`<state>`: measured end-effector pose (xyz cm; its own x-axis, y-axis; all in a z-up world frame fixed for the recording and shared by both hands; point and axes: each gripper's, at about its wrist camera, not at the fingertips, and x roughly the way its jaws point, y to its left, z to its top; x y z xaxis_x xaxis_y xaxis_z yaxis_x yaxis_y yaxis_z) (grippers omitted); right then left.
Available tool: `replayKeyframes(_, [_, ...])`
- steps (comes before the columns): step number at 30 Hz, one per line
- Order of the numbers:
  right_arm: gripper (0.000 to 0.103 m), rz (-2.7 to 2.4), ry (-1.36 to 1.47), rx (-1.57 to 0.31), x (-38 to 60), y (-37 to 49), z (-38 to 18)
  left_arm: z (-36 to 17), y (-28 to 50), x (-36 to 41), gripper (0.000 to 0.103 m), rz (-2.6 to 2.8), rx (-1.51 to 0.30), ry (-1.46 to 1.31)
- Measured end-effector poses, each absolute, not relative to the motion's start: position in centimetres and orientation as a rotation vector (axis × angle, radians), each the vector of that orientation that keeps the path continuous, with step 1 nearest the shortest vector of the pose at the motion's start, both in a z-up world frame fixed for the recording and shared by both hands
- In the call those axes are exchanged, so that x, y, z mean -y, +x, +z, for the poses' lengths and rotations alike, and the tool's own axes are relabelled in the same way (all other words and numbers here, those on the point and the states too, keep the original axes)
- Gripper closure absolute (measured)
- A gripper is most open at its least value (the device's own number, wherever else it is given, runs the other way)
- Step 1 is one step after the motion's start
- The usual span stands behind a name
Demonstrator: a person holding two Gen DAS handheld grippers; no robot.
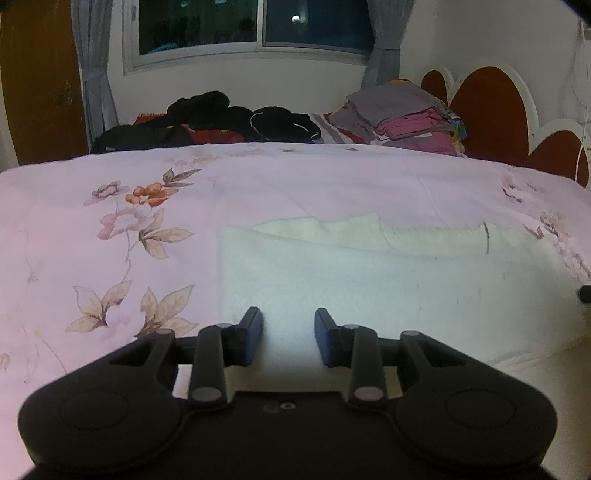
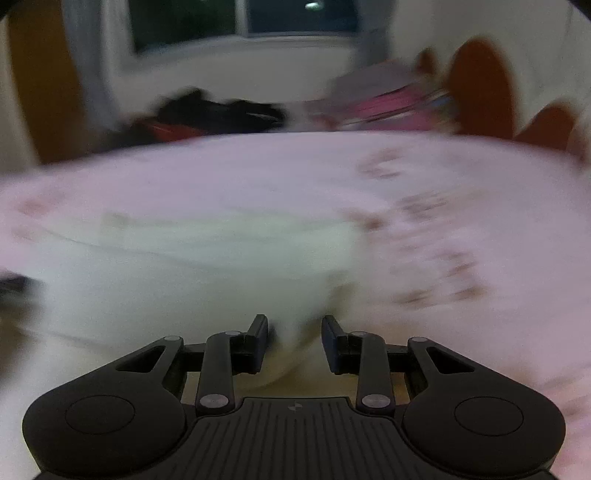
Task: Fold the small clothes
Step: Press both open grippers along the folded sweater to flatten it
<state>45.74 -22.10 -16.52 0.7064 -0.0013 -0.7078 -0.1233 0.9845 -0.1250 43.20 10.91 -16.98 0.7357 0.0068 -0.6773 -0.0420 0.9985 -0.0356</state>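
- Bedspread (image 1: 258, 192), pale pink with printed flowers and leaves, covers the bed and carries the work.
- White garment (image 1: 369, 280) lies flat on the bedspread near its front edge, its ribbed hem running along the far side.
- Left gripper (image 1: 288, 338) hovers over the garment's near left corner; its fingers (image 1: 252, 334) stand apart with white cloth showing in the gap, and they press on nothing.
- Right gripper (image 2: 294, 345) points at the garment's near right part (image 2: 184, 280); this view is badly blurred.
- A raised fold of the white cloth sits between the right fingers (image 2: 258, 343); the blur hides whether the pads touch it, so I cannot tell if they grip.
- Pile of dark clothes (image 1: 221, 122) lies along the bed's far edge, under the window (image 1: 255, 26).
- Stack of folded grey and pink clothes (image 1: 406, 114) sits at the far right corner, just beside the red, white-edged headboard (image 1: 491, 110).
- Grey curtains (image 1: 92, 66) hang at both sides of the window.
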Motion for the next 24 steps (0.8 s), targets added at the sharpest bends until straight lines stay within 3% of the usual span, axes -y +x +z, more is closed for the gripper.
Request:
replayKeyframes(10, [0.071,0.154,0.004,-0.751,20.6,46.2,-15.2,-16.2,44.8,-9.9,0.067,0.021,-0.732,-0.07])
replayKeyframes(17, [0.071,0.198,-0.021,-0.807,18.7,48.7,-18.1,-17.7,46.8,-10.7,0.062,0.063,-0.757,-0.04])
replayKeyframes(24, [0.071,0.174,0.012,-0.781,20.1,47.6,-17.0,-16.9,45.9,-10.8,0.064,0.072,-0.765,-0.052])
